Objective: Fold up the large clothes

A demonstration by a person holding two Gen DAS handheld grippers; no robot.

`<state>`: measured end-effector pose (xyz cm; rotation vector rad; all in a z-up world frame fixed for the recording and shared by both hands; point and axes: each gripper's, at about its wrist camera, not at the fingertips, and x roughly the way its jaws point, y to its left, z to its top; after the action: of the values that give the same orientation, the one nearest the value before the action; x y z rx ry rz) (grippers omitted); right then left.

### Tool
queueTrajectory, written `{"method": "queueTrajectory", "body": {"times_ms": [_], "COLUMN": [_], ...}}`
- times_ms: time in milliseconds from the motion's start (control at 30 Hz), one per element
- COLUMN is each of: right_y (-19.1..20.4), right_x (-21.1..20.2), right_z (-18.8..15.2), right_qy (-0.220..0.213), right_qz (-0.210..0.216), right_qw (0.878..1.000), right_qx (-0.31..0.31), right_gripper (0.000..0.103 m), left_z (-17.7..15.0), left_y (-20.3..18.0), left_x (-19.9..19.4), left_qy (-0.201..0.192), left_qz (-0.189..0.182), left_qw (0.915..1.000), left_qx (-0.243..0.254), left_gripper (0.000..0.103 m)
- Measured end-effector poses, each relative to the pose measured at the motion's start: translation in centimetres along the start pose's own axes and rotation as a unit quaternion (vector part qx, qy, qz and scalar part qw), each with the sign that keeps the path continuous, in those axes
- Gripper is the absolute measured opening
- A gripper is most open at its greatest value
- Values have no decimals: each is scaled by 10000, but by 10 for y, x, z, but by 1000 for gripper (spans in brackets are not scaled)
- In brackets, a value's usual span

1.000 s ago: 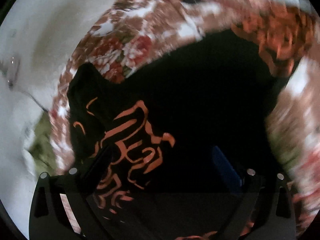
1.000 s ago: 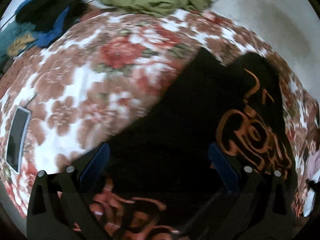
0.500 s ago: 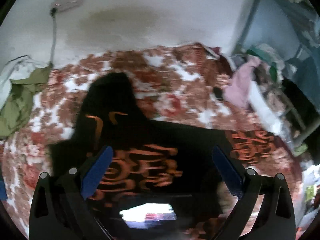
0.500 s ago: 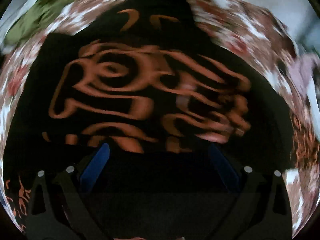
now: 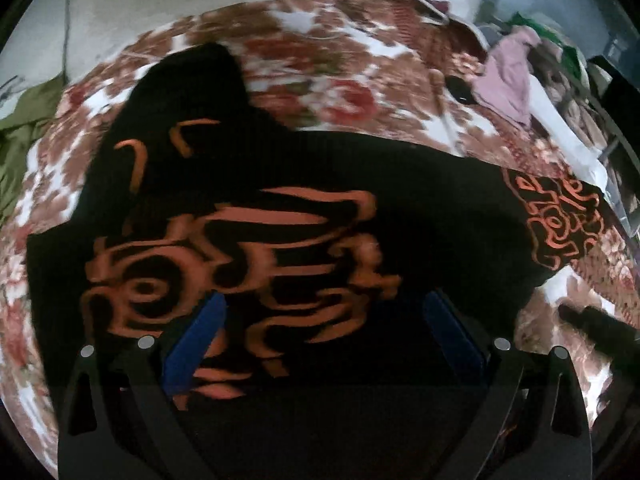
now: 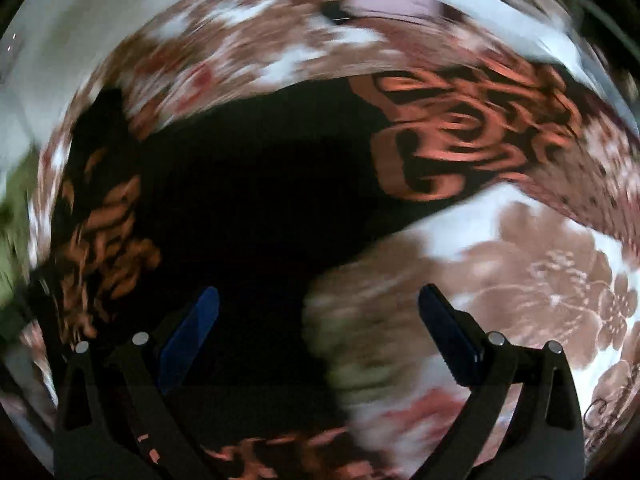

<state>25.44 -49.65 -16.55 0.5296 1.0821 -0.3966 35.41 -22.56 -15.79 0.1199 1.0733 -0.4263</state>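
We hold both tongs over a black garment with an orange print point(image 5: 248, 256) spread on the bed's floral blanket point(image 5: 320, 80). Our left tongs point(image 5: 326, 316) hang with their blue pads wide apart and empty, directly above the printed middle; the cloth runs crosswise ahead of them, one printed sleeve point(image 5: 560, 220) reaching toward the bed's right edge and a plain dark flap toward its far left. Our right tongs point(image 6: 320, 308) are also spread and grip nothing; the garment point(image 6: 256, 184) lies ahead and to their left, with bare blanket point(image 6: 540, 280) under their right pad. That view is blurred. We judge the right tongs nearer the printed sleeve point(image 6: 472, 136), the likely next fold.
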Motion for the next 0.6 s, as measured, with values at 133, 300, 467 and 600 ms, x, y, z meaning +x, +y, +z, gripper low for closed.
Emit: {"method": "queueTrajectory", "body": {"times_ms": [133, 300, 467, 600], "right_y": [-112, -229, -273, -280], "right_x": [3, 26, 59, 70], "right_z": [45, 102, 129, 140], "right_qy": [-70, -72, 84, 38], "right_qz": [204, 1310, 1708, 1930], "right_qw": [9963, 9712, 9533, 9442], "right_qx": [832, 1987, 2488, 2670], "right_gripper": [99, 99, 99, 100], "left_z": [-4, -6, -5, -5], "left_y": [-53, -56, -35, -46], "left_x": [5, 33, 53, 65], "left_qy": [-282, -198, -118, -97], "left_qz": [100, 583, 57, -11], "left_qw": [9995, 9959, 9876, 9856], "left_qx": [-50, -661, -1567, -1687], "left_gripper": [98, 98, 98, 98]}}
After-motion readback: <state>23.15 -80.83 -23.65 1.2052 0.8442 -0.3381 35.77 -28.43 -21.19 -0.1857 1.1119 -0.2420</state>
